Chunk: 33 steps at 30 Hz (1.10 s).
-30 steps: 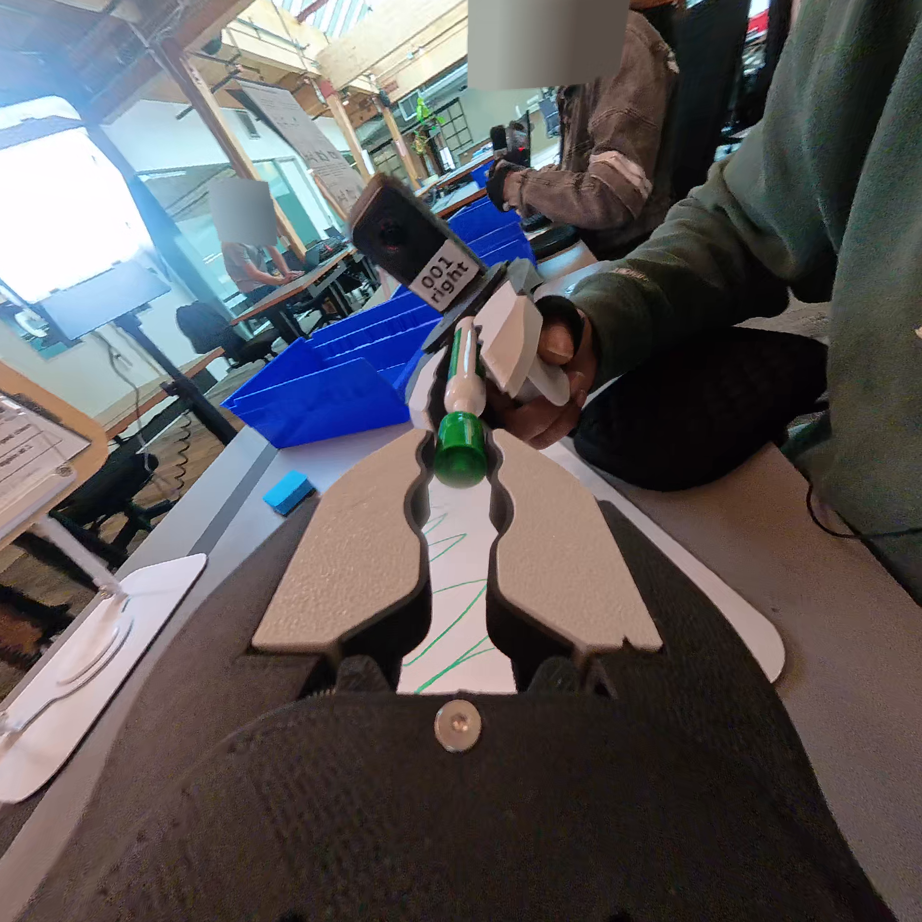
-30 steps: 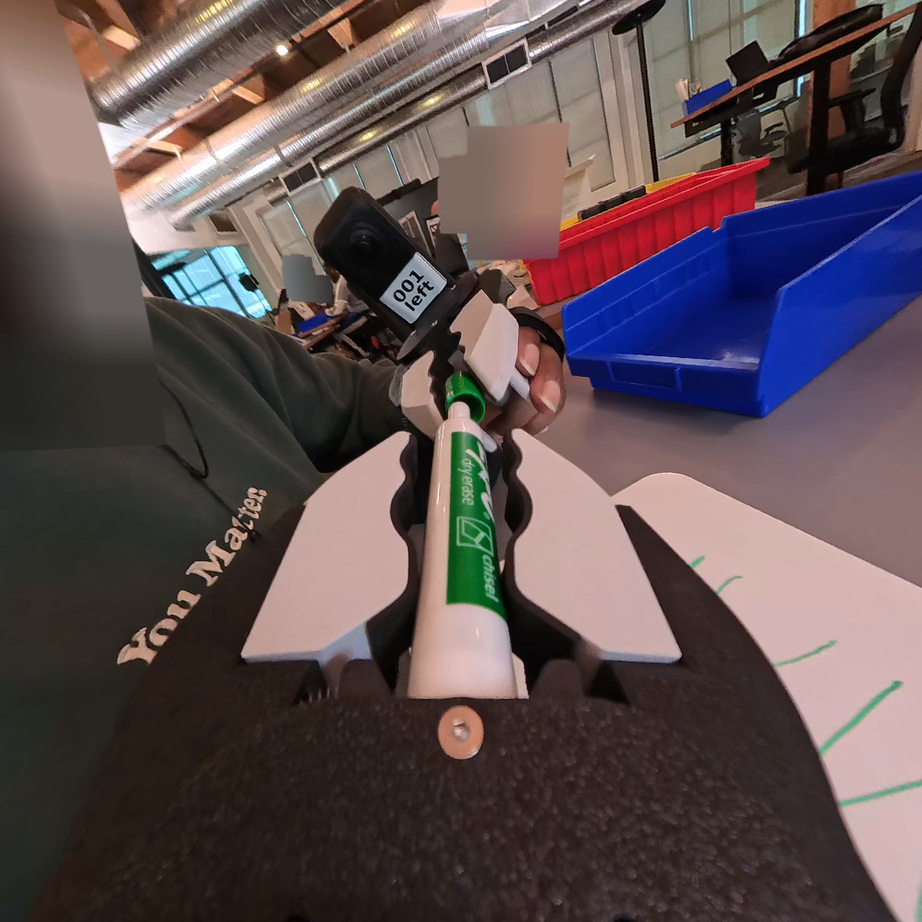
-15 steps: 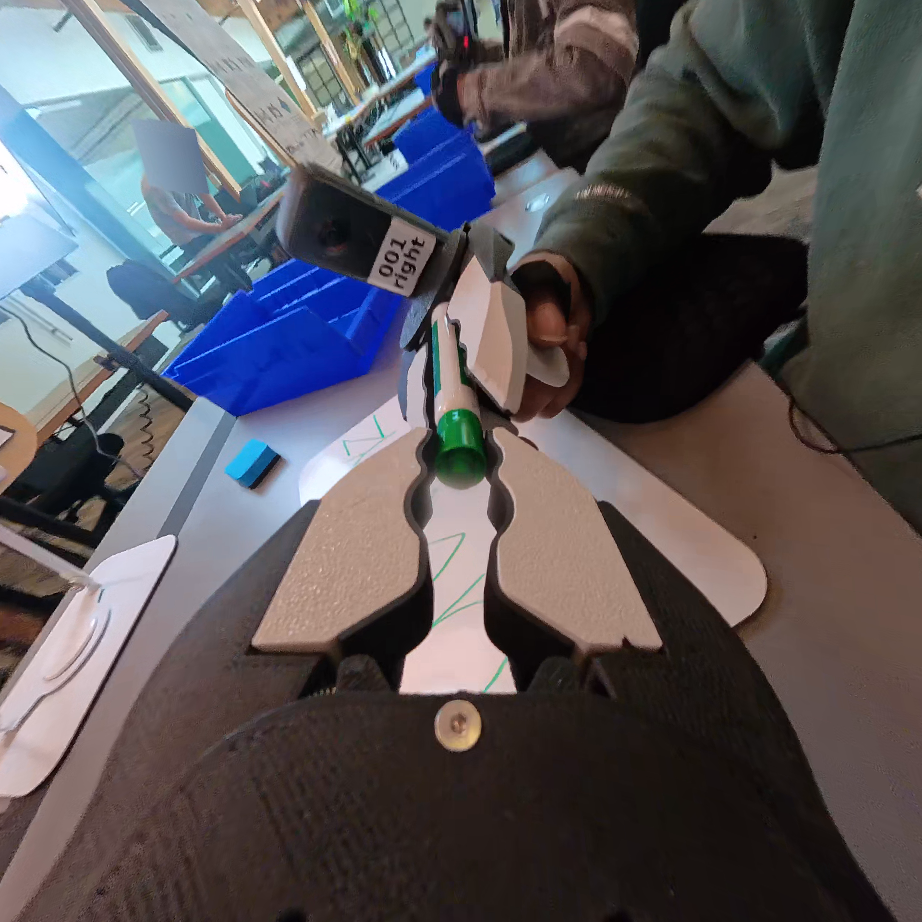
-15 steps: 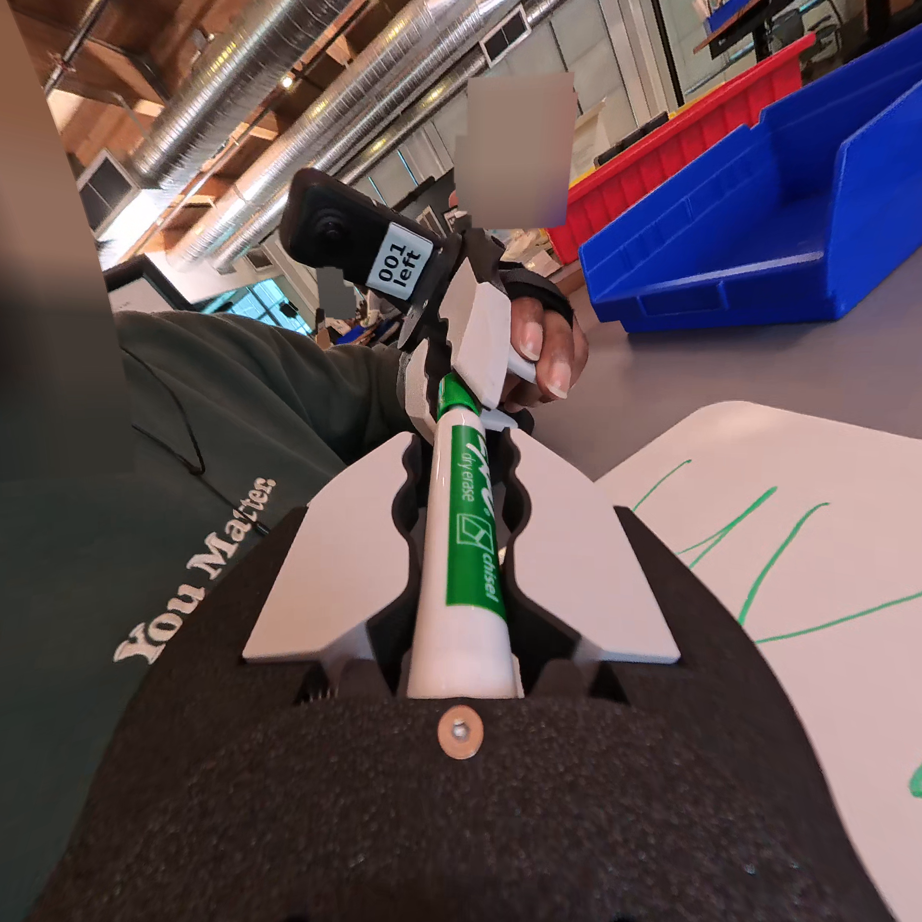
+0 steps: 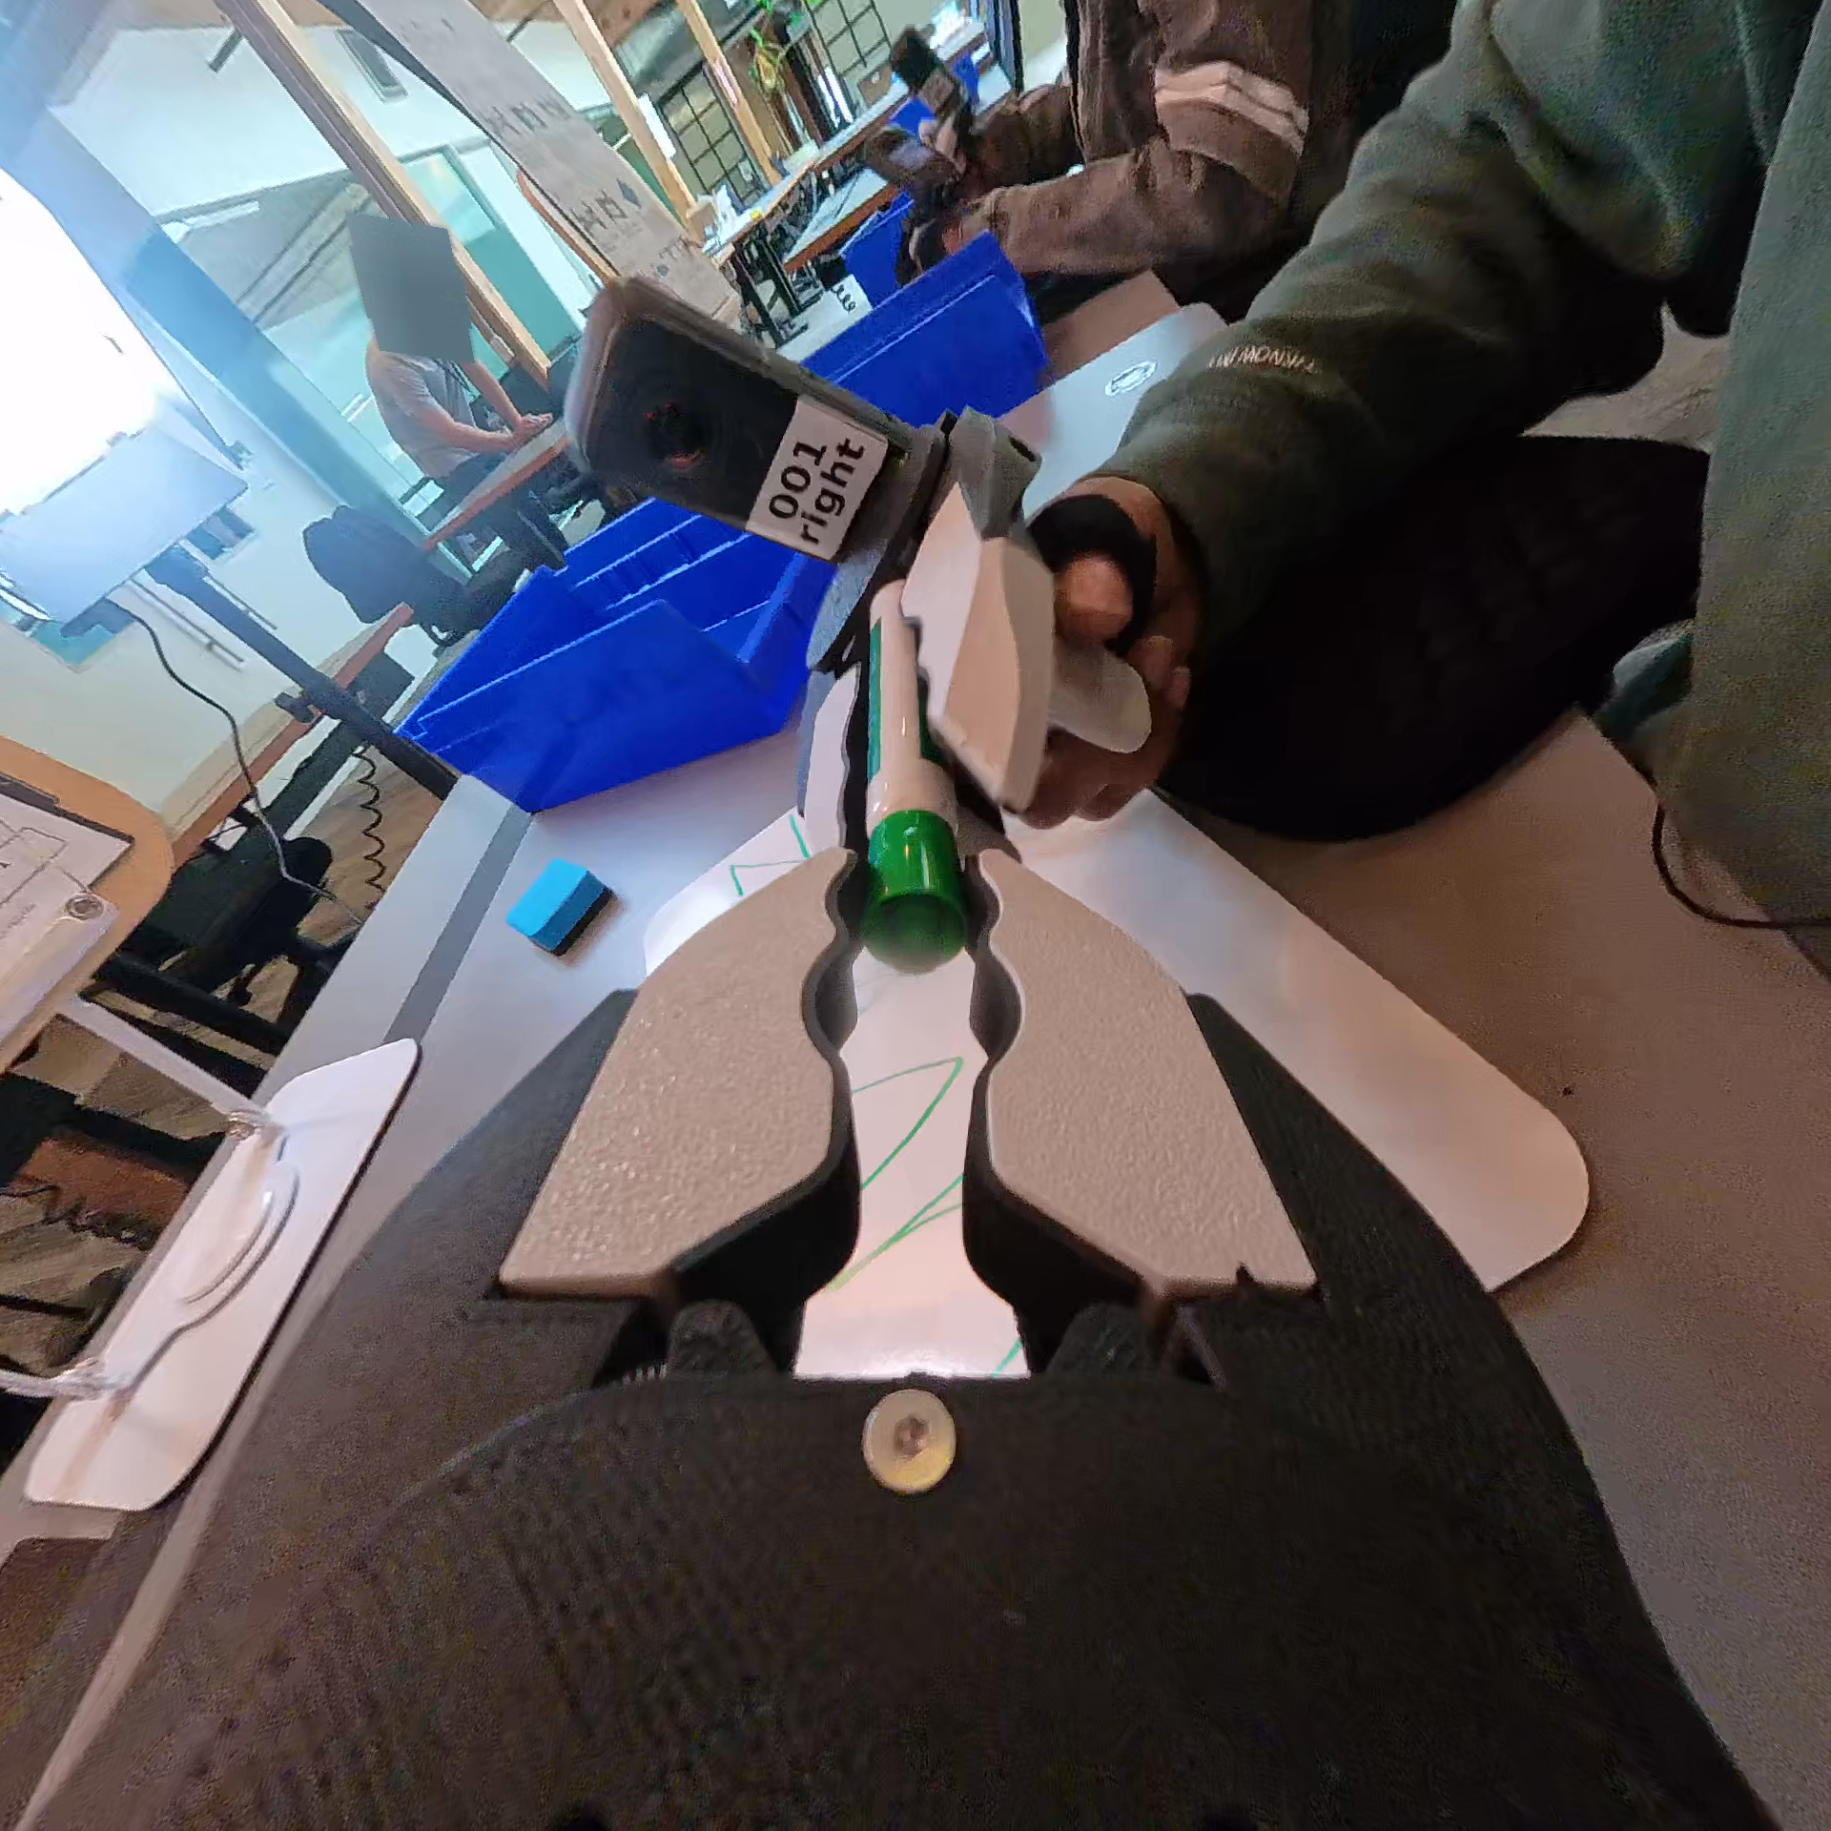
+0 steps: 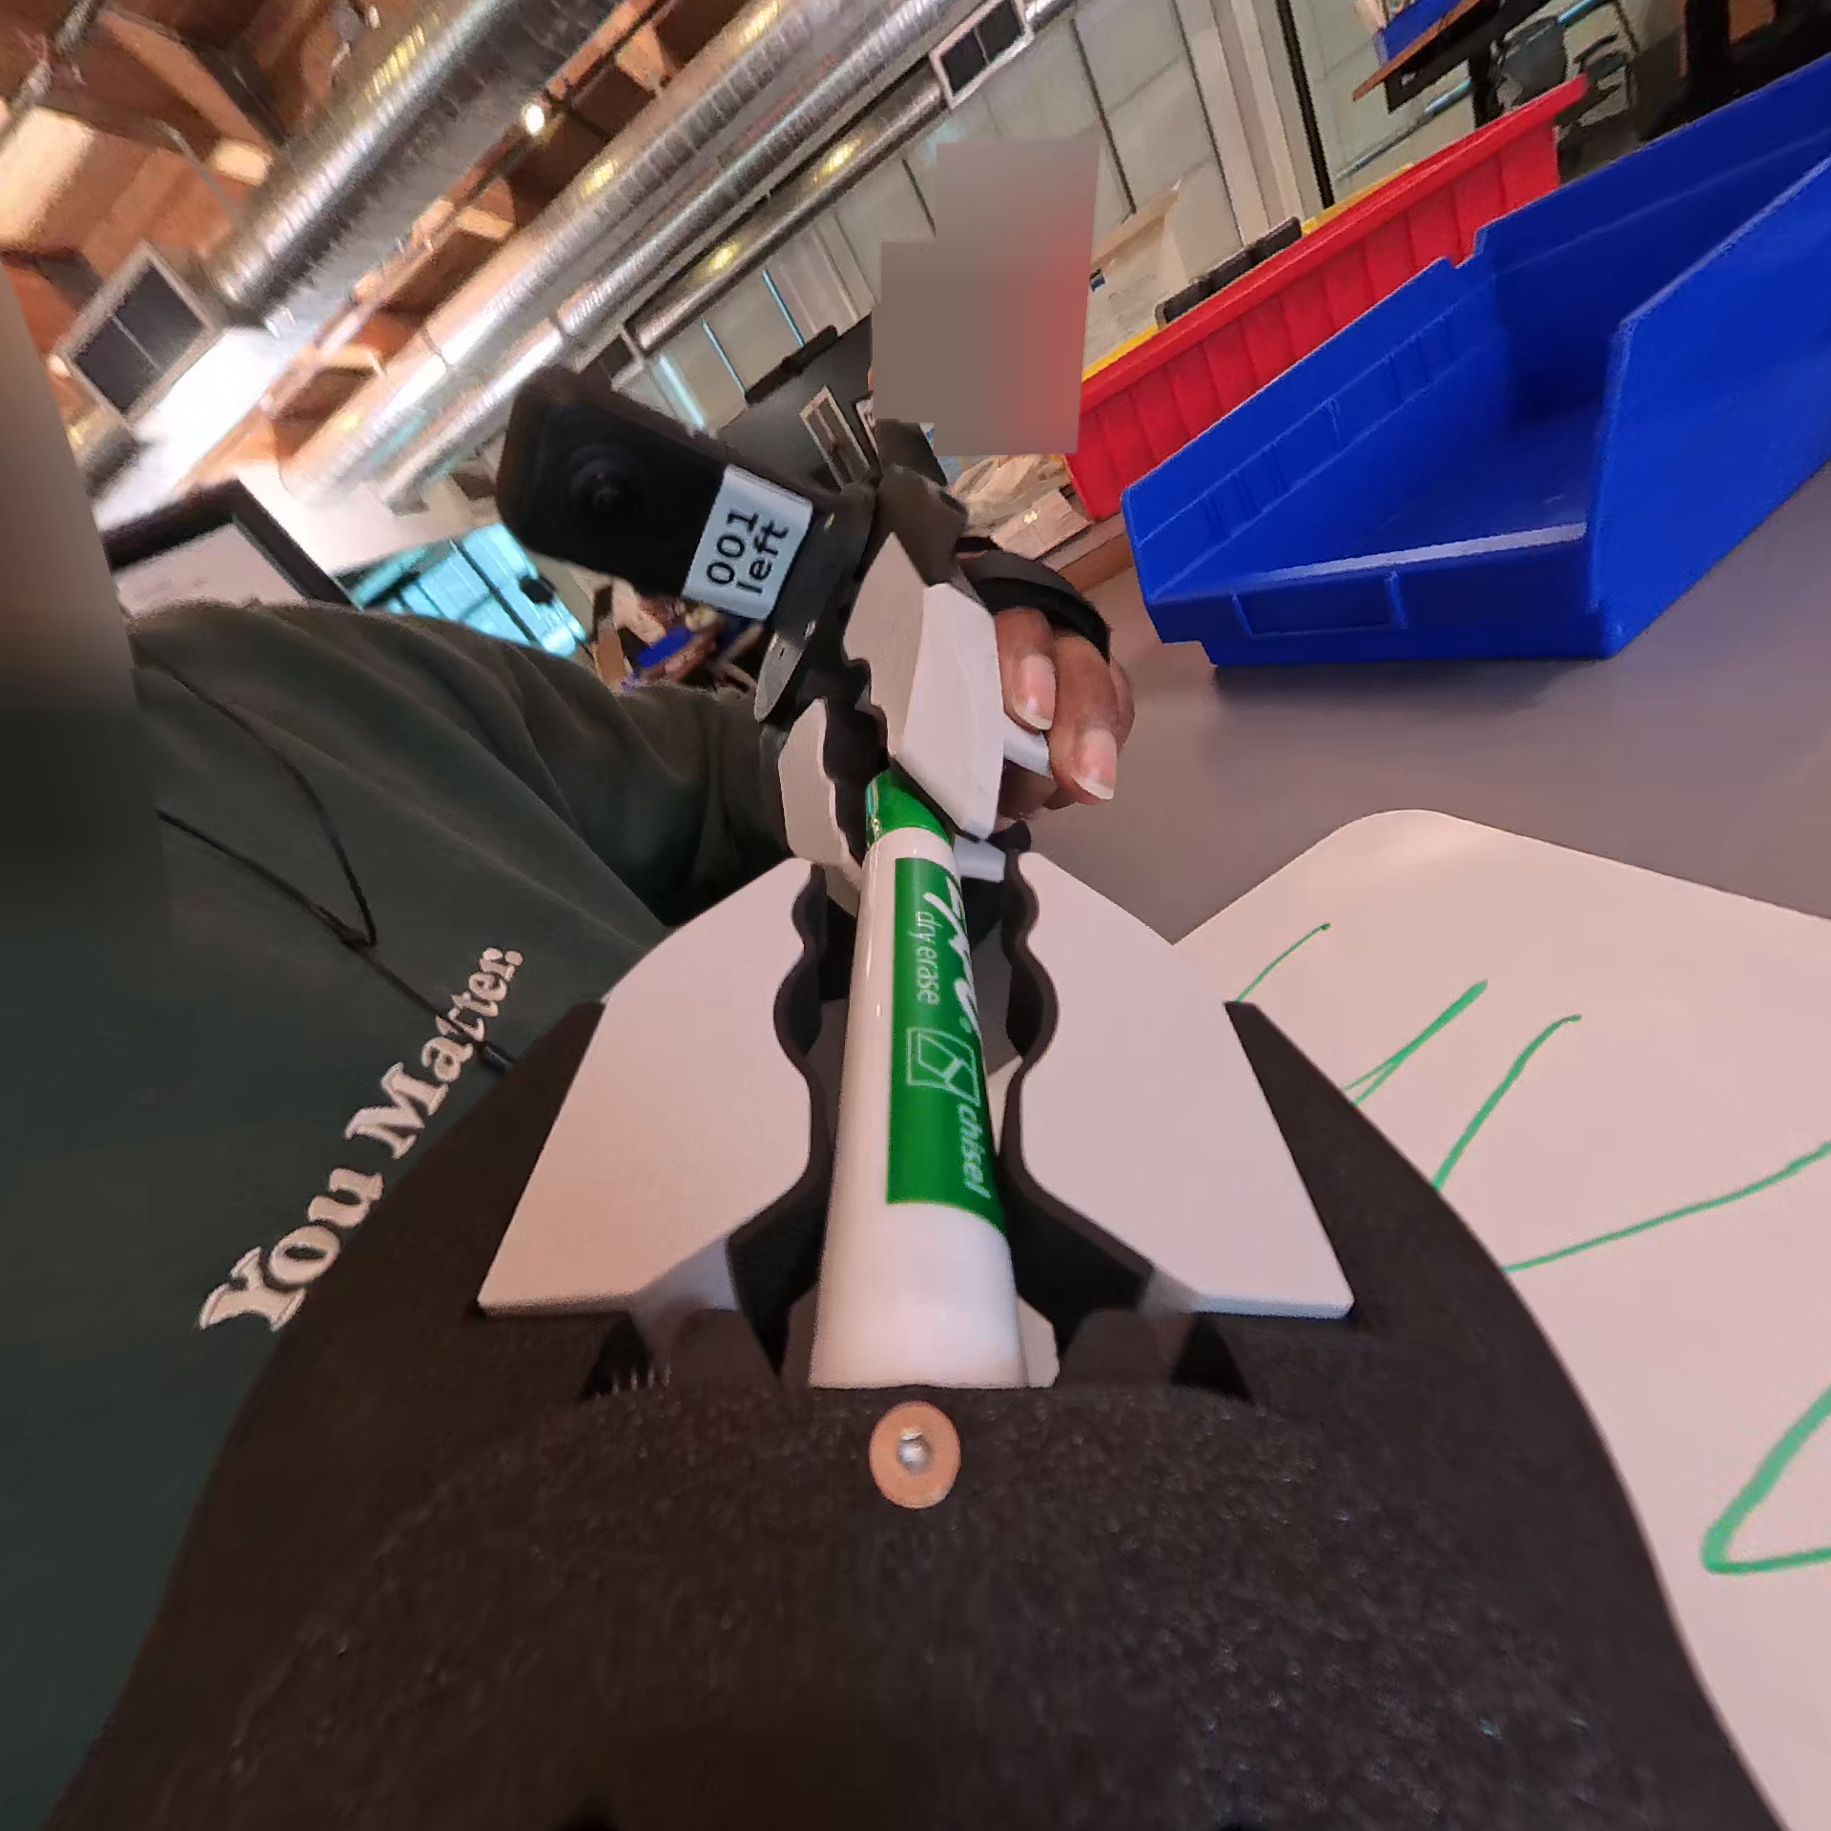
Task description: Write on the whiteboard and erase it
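Note:
A white dry-erase marker with a green label is held level above the whiteboard between both grippers. My right gripper is shut on the marker's barrel. My left gripper is shut on the green cap, which sits on the marker's end. The grippers face each other, nearly tip to tip: the right gripper shows in the left wrist view and the left gripper in the right wrist view. The whiteboard lies flat on the grey table and bears green scribbles. A blue eraser lies beyond the board's far left corner.
Blue bins stand at the table's far side, with a red bin behind one. A white stand base sits at the left table edge. The holder's green sleeves and body are close on the right. Other people sit at desks behind. The tips of both grippers are at nearly the same place.
Both grippers have tilted and shifted together over the whiteboard with the marker between them. More of the board and scribbles shows now. Both grips are unchanged.

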{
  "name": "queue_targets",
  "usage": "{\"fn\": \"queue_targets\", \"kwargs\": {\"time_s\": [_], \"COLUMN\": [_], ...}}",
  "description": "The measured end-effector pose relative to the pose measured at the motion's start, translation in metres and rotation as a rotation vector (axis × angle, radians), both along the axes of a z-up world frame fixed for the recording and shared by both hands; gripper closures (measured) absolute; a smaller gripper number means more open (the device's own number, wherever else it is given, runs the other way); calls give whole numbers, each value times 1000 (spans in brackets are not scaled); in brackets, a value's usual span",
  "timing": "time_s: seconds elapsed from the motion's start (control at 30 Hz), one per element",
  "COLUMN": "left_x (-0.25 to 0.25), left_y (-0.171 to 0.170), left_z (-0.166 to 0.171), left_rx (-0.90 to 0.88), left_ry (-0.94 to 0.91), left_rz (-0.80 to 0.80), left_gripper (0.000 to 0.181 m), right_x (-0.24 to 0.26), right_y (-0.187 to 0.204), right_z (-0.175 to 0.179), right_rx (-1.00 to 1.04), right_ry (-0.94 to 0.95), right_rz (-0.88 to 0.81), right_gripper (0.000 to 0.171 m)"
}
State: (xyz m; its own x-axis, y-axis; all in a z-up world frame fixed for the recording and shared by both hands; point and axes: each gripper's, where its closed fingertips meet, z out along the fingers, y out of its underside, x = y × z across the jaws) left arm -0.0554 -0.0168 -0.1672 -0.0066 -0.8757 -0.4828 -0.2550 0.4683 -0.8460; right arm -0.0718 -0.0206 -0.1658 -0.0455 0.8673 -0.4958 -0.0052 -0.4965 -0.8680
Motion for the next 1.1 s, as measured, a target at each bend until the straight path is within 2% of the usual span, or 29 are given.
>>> {"fn": "queue_targets", "kwargs": {"time_s": [0.07,0.13,0.23,0.3,0.53,0.57,0.63,0.7,0.77,0.8,0.9,0.97,1.03,1.1], "left_x": [-4,-11,-23,-26,-15,-13,-14,-17,-24,-31,-54,-71,-84,-94], "left_y": [2,5,17,23,20,17,15,15,25,30,37,45,52,59], "left_z": [3,5,4,1,-17,-16,-15,-9,2,5,18,23,28,34], "left_rx": [-51,-158,-345,-452,-402,-398,-383,-400,-448,-463,-468,-440,-410,-378], "left_ry": [-20,-37,-59,-57,79,79,78,29,-62,-79,-182,-244,-307,-361], "left_rz": [-9,-27,-29,-28,32,24,30,33,74,94,111,154,201,250], "left_gripper": [162,162,162,162,162,162,162,161,129,123,141,152,164,174], "right_x": [7,23,53,60,39,33,28,25,32,44,107,170,241,304], "right_y": [2,12,32,31,28,26,31,29,29,39,86,129,174,212], "right_z": [3,4,-3,-2,-21,-27,-37,-32,-4,17,89,130,152,147], "right_rx": [92,268,678,830,955,963,1008,966,847,834,766,686,551,348], "right_ry": [-48,-143,-461,-599,-882,-908,-986,-955,-885,-877,-918,-1001,-1079,-1113], "right_rz": [-15,-88,-236,-228,-60,-41,-51,-49,-64,-122,-391,-591,-795,-952], "right_gripper": [124,120,118,118,123,128,151,152,152,152,152,152,152,152]}}
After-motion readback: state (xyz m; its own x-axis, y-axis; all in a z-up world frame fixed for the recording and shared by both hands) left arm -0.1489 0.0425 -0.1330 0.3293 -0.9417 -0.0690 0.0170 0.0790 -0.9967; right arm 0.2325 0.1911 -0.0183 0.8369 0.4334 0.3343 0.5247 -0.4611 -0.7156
